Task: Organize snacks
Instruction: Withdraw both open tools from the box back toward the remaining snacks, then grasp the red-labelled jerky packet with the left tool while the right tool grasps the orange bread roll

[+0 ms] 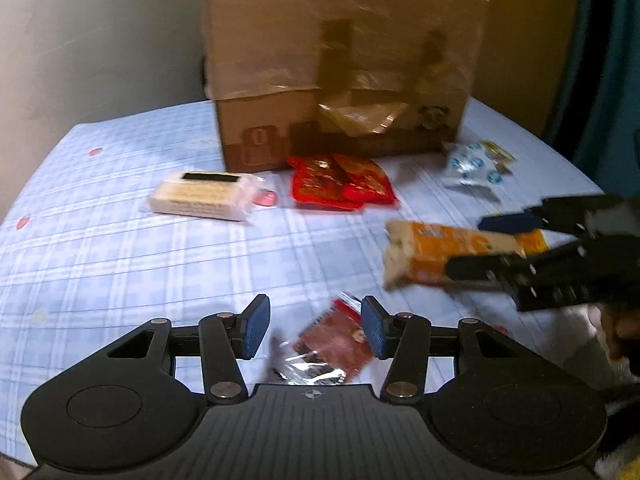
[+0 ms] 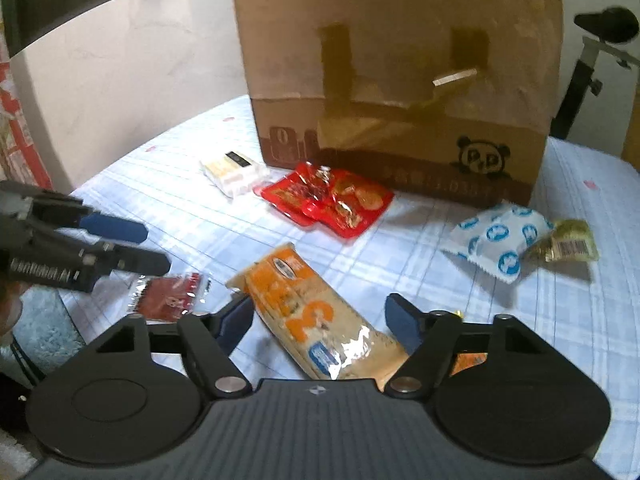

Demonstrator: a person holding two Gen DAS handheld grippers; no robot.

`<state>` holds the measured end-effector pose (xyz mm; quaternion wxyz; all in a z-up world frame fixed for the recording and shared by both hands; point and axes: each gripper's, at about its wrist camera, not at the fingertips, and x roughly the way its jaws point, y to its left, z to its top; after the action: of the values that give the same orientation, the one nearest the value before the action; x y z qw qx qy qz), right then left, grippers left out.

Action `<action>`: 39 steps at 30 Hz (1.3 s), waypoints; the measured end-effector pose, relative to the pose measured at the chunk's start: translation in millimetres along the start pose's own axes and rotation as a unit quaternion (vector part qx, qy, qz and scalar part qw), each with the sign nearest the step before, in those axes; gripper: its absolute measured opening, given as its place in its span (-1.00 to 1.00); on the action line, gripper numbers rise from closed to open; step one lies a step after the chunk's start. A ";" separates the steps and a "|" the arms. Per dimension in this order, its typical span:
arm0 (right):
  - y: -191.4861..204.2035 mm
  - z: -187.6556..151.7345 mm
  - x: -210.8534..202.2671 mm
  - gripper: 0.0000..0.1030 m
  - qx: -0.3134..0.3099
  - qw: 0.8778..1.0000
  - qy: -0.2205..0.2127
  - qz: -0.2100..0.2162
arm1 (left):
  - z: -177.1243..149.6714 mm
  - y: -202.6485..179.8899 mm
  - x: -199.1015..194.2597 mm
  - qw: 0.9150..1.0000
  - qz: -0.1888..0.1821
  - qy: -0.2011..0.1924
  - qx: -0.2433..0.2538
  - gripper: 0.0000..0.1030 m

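My left gripper (image 1: 316, 326) is open above a small dark-red snack packet (image 1: 334, 344) lying on the checked cloth. The packet also shows in the right wrist view (image 2: 170, 296). My right gripper (image 2: 318, 322) is open, its jaws either side of a long orange-and-white cracker pack (image 2: 316, 320); whether they touch it I cannot tell. In the left wrist view the pack (image 1: 436, 254) sits between the right gripper's fingers (image 1: 476, 270). A cardboard box (image 2: 400, 80) stands at the back.
Before the box lie a white wafer pack (image 2: 236, 172), red snack packets (image 2: 332, 200), a white-and-blue pouch (image 2: 500, 236) and a small yellow-green packet (image 2: 568, 244). A white wall stands left, and a chair or stand back right (image 2: 588, 56).
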<state>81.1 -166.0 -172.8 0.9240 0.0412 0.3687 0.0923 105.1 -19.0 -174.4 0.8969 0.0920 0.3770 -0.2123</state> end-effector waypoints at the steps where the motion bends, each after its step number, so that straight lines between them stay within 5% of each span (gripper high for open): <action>1: -1.8 -0.8 0.8 0.33 0.007 1.000 -0.002 -0.001 | -0.3 -1.8 0.3 1.000 -0.003 0.001 0.006 0.02; 8: -4.7 3.3 7.2 -0.09 0.029 0.999 -0.018 0.008 | -6.7 -9.3 11.1 0.998 -0.011 0.025 0.048 0.02; 28: -8.0 -0.6 14.7 -0.14 0.051 0.998 -0.025 0.017 | -11.4 -2.2 -3.4 0.996 -0.045 0.025 0.074 0.13; 32: -8.0 -0.5 14.6 -0.14 0.053 0.998 -0.025 0.017 | -15.3 -3.8 3.4 0.995 -0.024 0.037 0.092 0.16; 39: -8.3 -1.1 14.6 -0.14 0.052 0.998 -0.025 0.017 | -1.4 19.0 24.0 0.999 0.021 0.030 0.005 0.27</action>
<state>91.9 -171.2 -184.7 0.9277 0.0982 0.3493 0.0879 127.8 -9.0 -192.5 0.8890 0.1107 0.4007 -0.1920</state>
